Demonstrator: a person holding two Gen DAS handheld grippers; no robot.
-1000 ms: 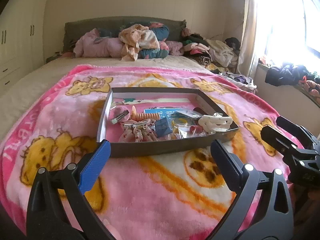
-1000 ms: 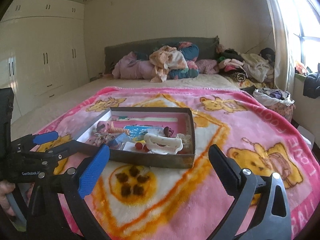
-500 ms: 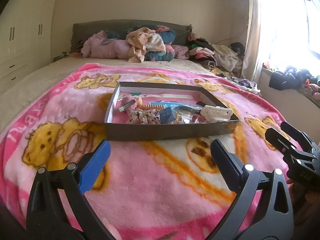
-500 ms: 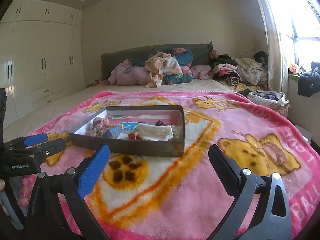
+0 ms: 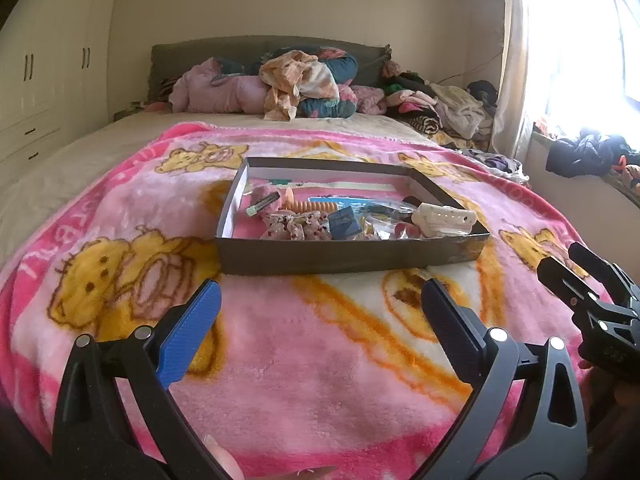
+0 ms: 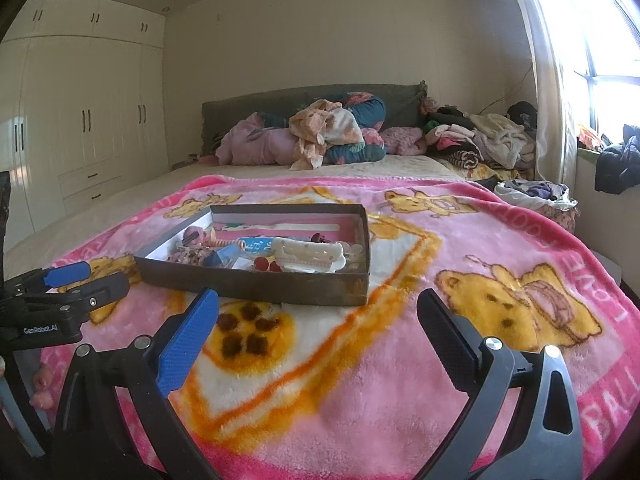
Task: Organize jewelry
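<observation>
Facing tray (image 5: 344, 260), ahead of both open grippers

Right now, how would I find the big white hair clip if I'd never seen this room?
Look at the pink teddy-bear blanket on the bed, where a shallow dark box sits. The big white hair clip lies in the box's near right corner. It is the largest, palest piece there, long and toothed, unlike the small red beads and the blue packet beside it.

Black frames (image 5: 520, 380) — blue pad (image 5: 188, 332), silver screws
</observation>
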